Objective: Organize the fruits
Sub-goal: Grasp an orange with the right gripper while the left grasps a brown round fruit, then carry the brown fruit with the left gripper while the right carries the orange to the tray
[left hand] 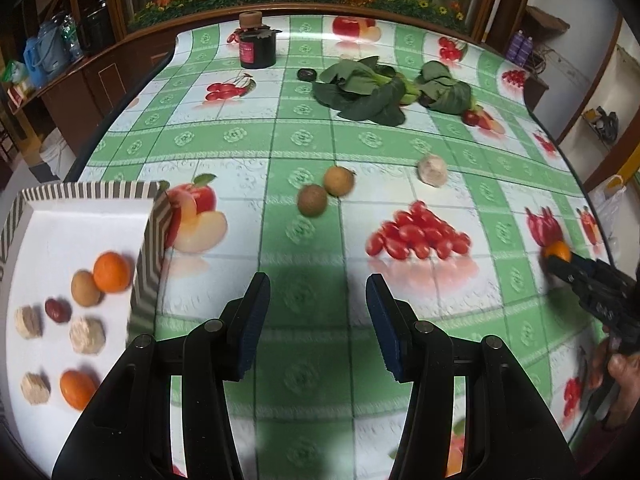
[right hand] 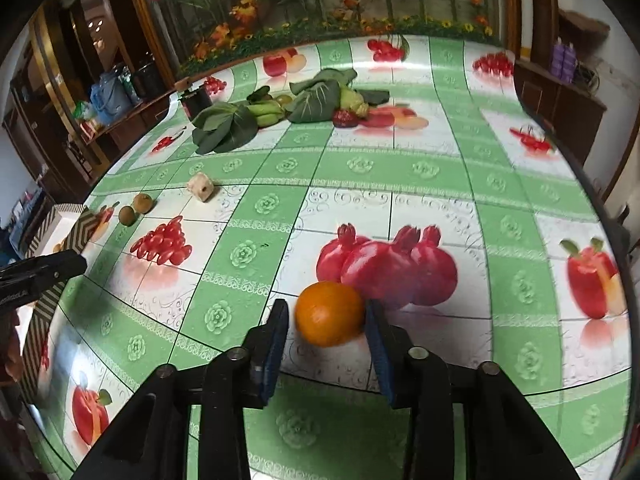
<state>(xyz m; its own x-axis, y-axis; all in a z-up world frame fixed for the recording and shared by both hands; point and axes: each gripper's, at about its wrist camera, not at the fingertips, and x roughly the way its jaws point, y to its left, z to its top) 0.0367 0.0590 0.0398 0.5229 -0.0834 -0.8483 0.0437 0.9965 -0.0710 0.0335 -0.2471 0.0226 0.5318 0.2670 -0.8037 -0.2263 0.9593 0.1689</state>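
A small orange (right hand: 330, 314) lies on the fruit-print tablecloth between the fingertips of my right gripper (right hand: 327, 308). The right pad is against it and a thin gap shows at the left pad, so the jaws stand open. The left wrist view shows the same orange (left hand: 557, 251) at that gripper's tip (left hand: 560, 264), far right. My left gripper (left hand: 318, 280) hangs open and empty over the cloth beside a white tray (left hand: 80, 192) with striped walls. That tray holds two oranges (left hand: 112, 272), a brown fruit, a red date and several beige pieces. Two brown round fruits (left hand: 312, 200) and a beige lump (left hand: 432, 170) lie mid-table.
Leafy greens (left hand: 368, 88) are heaped at the far side, with a red fruit (right hand: 345, 118) beside them. A black jar (left hand: 258, 50) and a small black item (left hand: 306, 75) stand at the back left. Wooden cabinets ring the table. A hand (left hand: 624, 368) holds the right gripper.
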